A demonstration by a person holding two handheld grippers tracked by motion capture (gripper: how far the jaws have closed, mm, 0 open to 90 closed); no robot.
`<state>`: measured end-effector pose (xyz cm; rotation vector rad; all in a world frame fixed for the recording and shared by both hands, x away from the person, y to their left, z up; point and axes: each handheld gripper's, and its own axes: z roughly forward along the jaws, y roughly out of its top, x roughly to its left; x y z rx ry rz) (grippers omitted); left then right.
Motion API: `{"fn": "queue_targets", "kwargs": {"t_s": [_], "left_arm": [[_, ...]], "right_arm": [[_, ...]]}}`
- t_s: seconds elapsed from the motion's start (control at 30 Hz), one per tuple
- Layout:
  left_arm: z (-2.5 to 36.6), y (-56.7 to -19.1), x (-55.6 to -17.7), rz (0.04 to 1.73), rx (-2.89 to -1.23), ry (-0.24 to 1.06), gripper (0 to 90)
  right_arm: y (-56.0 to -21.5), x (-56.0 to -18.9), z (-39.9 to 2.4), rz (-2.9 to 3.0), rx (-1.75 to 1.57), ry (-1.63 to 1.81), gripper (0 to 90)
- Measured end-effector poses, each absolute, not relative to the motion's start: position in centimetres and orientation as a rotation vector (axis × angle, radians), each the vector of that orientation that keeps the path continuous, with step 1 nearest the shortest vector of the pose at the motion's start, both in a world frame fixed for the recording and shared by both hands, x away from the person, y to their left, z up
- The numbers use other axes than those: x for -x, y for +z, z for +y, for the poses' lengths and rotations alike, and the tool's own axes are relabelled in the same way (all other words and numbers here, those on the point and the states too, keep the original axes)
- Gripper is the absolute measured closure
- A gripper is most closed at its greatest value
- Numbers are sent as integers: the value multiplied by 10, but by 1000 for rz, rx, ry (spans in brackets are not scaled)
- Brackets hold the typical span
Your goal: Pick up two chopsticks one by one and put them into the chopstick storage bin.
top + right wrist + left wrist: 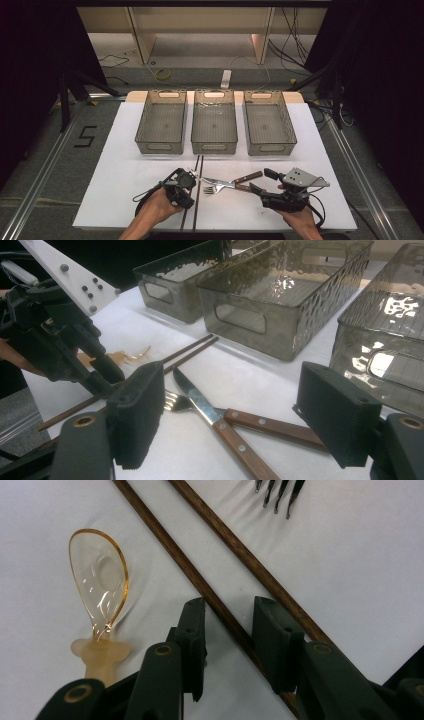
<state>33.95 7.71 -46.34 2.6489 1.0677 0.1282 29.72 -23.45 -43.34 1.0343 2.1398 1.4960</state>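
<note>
Two dark wooden chopsticks (199,165) lie side by side on the white table. In the left gripper view my left gripper (230,610) stands over one chopstick (220,605), a jaw on either side with a gap, so it is open. An amber see-through spoon (100,580) lies just to its left. A wood-handled knife (220,415) crosses a fork (172,401) in front of my right gripper (230,370), which is open wide with nothing between its pads. In the high view the left gripper (190,175) and right gripper (261,181) flank the knife (235,180).
Three clear smoky bins stand in a row at the back of the table: left bin (161,148), middle bin (214,148), right bin (272,148). Bare white table (125,170) spreads to either side. Cables lie on the floor beyond.
</note>
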Motion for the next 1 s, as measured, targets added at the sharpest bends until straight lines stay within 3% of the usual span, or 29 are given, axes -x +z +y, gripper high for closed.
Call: {"fn": "queue_targets", "kwargs": {"t_s": [0.23, 1.0], "left_arm": [[77, -463, -340, 1061, -2665, 129, 665], [91, -462, -345, 1119, -2648, 76, 836]], "right_arm": [[-433, -297, -235, 2141, -1036, 1494, 283], [-433, -297, -234, 2149, -1029, 1493, 289]]}}
